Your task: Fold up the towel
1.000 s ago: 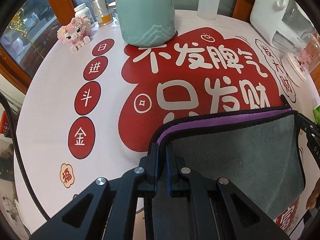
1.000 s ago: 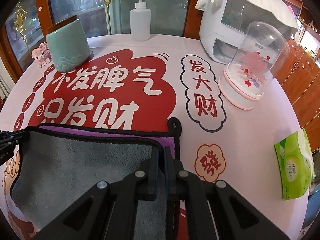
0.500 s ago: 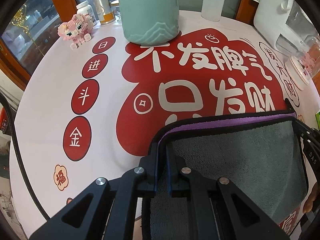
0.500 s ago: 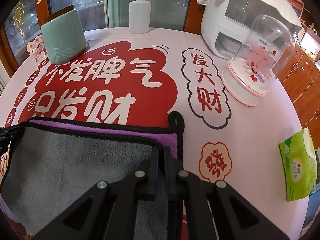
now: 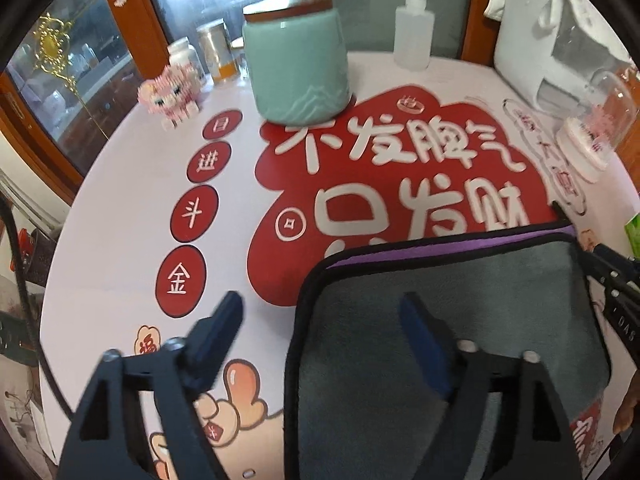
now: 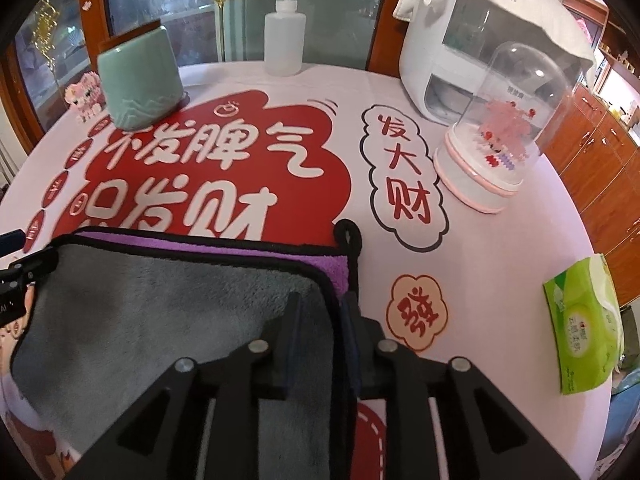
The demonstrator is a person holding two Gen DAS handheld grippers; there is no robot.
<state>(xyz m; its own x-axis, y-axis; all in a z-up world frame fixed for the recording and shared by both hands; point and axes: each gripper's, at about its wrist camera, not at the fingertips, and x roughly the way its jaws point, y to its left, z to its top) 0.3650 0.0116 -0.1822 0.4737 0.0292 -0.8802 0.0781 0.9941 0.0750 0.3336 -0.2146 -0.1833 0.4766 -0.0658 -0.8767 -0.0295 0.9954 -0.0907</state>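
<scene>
The towel (image 5: 452, 312) lies folded on the table, grey side up, with a strip of its purple side showing along the far edge. It also shows in the right wrist view (image 6: 160, 300). My left gripper (image 5: 324, 312) is open wide over the towel's near-left corner, one finger off the cloth and one above it. My right gripper (image 6: 320, 312) has its jaws slightly apart around the towel's right edge, and the black-trimmed edge runs between them. The towel's black hanging loop (image 6: 348, 236) sticks out at the far right corner.
A teal jar (image 5: 296, 72), a white squeeze bottle (image 6: 284, 36), a pink block pig (image 5: 170, 96), a white appliance (image 6: 452, 52), a domed pink figure (image 6: 496, 136) and a green wipes pack (image 6: 584, 324) ring the red-printed tablecloth (image 5: 120, 220).
My left gripper has opened and let go of the towel's corner, and the towel now lies flat. My right gripper's jaws have parted a little. Both cameras have tilted up.
</scene>
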